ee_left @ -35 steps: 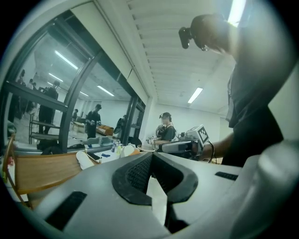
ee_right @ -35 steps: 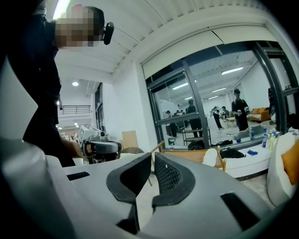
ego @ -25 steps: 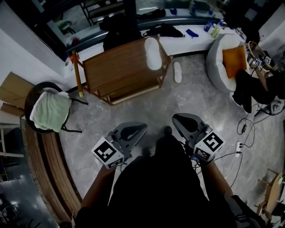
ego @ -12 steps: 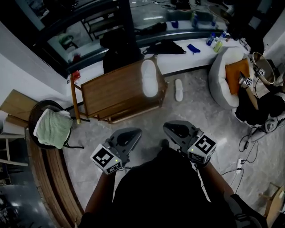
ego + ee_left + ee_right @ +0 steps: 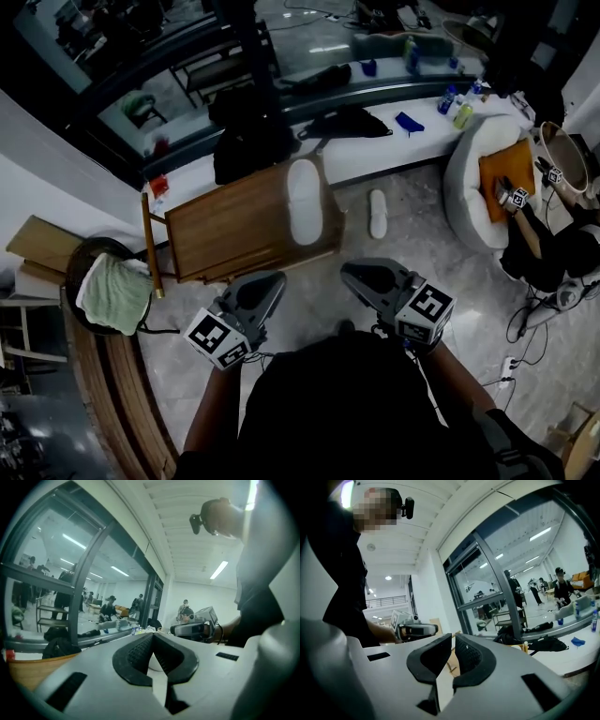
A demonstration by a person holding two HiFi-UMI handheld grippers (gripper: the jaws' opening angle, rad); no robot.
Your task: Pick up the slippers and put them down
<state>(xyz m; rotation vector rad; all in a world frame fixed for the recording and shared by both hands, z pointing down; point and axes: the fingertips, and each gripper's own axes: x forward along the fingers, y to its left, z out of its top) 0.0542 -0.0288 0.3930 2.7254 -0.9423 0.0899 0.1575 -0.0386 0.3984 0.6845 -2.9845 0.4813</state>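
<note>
One white slipper lies on top of a wooden rack in the middle of the head view. The other white slipper lies on the grey floor just right of the rack. My left gripper is held level in front of the rack's near edge, shut and empty. My right gripper is beside it, short of the floor slipper, also shut with nothing in it. In the left gripper view the jaws meet at the tip; the right gripper view shows its jaws closed too. Neither gripper view shows a slipper.
A round chair with a green towel stands at the left. A white beanbag with an orange cushion and a seated person are at the right. A long white ledge with bags and bottles runs behind the rack. Cables lie on the floor at right.
Both grippers have moved forward side by side toward the rack, which now sits closer and lower in the head view. Both stay shut and empty.
</note>
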